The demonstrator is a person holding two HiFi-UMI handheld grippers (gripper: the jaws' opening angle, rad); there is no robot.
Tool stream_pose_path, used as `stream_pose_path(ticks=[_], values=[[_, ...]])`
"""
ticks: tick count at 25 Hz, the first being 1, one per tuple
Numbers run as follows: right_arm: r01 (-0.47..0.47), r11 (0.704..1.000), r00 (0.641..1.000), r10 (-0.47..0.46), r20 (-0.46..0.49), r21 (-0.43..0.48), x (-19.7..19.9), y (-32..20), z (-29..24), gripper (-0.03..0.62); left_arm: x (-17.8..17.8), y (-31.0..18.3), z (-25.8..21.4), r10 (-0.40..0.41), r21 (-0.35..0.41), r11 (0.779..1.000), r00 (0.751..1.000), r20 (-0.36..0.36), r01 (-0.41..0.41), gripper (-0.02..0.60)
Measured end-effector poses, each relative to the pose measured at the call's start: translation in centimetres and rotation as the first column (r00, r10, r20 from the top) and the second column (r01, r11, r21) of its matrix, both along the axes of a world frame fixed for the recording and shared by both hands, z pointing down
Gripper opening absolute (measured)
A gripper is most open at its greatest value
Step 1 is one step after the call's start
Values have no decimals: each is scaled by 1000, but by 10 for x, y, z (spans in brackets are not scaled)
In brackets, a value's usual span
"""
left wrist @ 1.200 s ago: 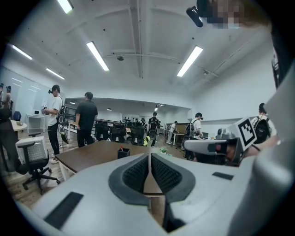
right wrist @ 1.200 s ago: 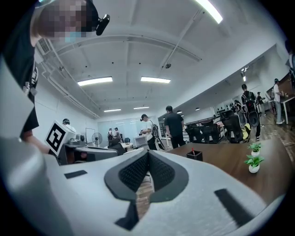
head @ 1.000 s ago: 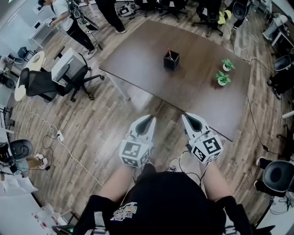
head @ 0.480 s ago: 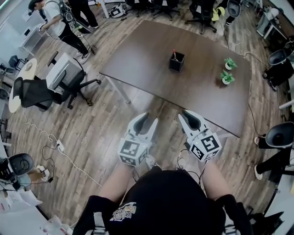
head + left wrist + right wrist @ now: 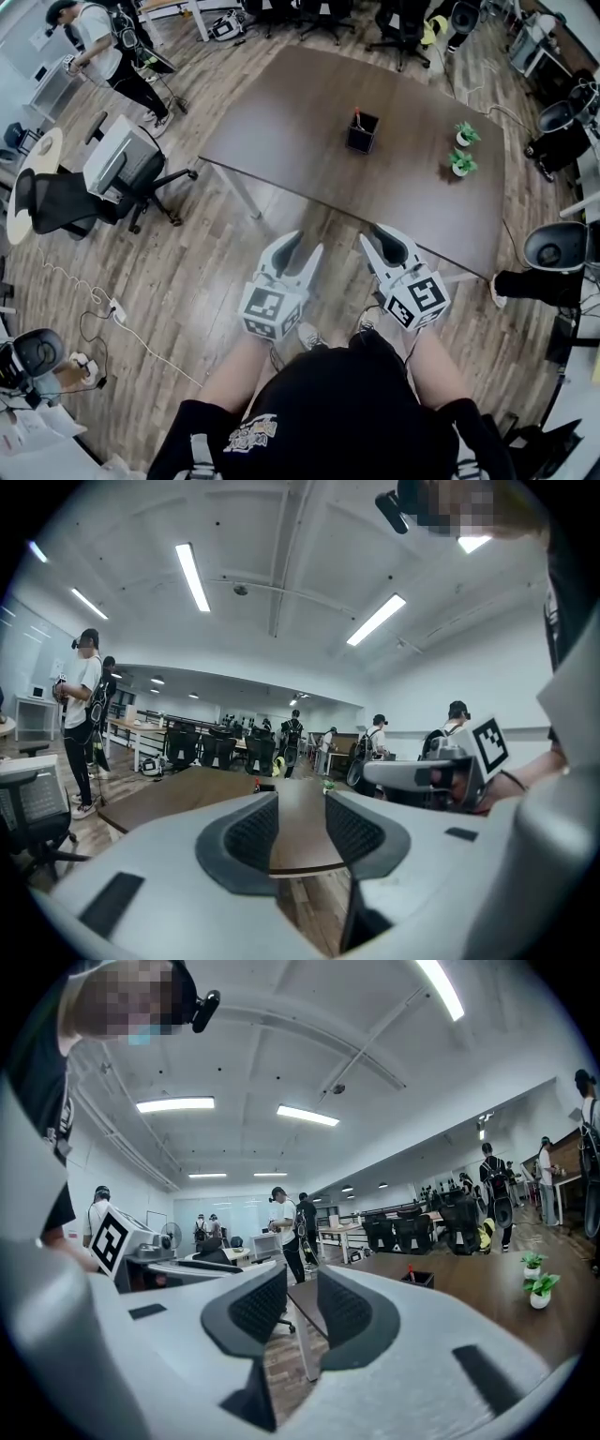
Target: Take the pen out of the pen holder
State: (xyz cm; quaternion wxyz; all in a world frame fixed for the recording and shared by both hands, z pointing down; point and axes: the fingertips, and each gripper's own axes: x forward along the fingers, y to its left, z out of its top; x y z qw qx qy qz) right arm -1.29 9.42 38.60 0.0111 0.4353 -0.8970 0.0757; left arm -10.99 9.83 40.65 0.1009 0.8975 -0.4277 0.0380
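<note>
The pen [image 5: 356, 114] stands in the pen holder [image 5: 362, 132] at the far middle of the worktop [image 5: 281, 112], well apart from the left claw [image 5: 300, 246] and right claw [image 5: 380, 236]; their jaws have just been opening and stand apart, empty. A grab at the rim could tip the holder; a wide reach could knock the 2 potted plants [image 5: 458, 163] on its right; the pen's shaft is hidden, only its red top shows.

Bright, even indoor light from ceiling strip lights [image 5: 191, 576], slightly blown out. Shadows faint and soft. Strong fisheye bending at the edges of all views; black vignette corners in both gripper views. Head view sharp, no motion blur.
</note>
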Motion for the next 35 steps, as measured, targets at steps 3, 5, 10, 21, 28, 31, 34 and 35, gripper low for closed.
stream_pose_path(ticks=[3, 5, 10, 21, 28, 31, 34, 35], values=[[5, 1000, 1000, -5, 7, 1, 2, -14, 0, 114, 2, -11, 3, -2, -4, 1000, 1000, 4, 2, 135], [14, 1000, 1000, -14, 11, -1, 5, -24, 2, 115, 4, -18, 6, -8, -12, 1000, 1000, 12, 8, 135], [47, 999, 999, -47, 25, 3, 20, -56, 4, 117, 21, -45, 6, -38, -8, 999, 999, 19, 39, 135], [135, 991, 990, -135, 42, -5, 91, -151, 14, 118, 93, -127, 7, -126, -1, 992, 992, 29, 126, 135], [195, 981, 980, -195, 28, 4, 110, -194, 19, 118, 114, -160, 7, -184, 11, 983, 982, 40, 183, 135], [215, 977, 976, -215, 25, 5, 120, -207, 22, 118, 124, -169, 3, -204, 18, 979, 978, 47, 203, 135], [229, 973, 973, -229, 19, 4, 126, -216, 24, 118, 132, -178, 3, -208, 18, 978, 977, 53, 207, 135], [232, 973, 973, -232, 19, 4, 127, -218, 25, 118, 134, -181, 3, -206, 17, 979, 977, 56, 205, 135]])
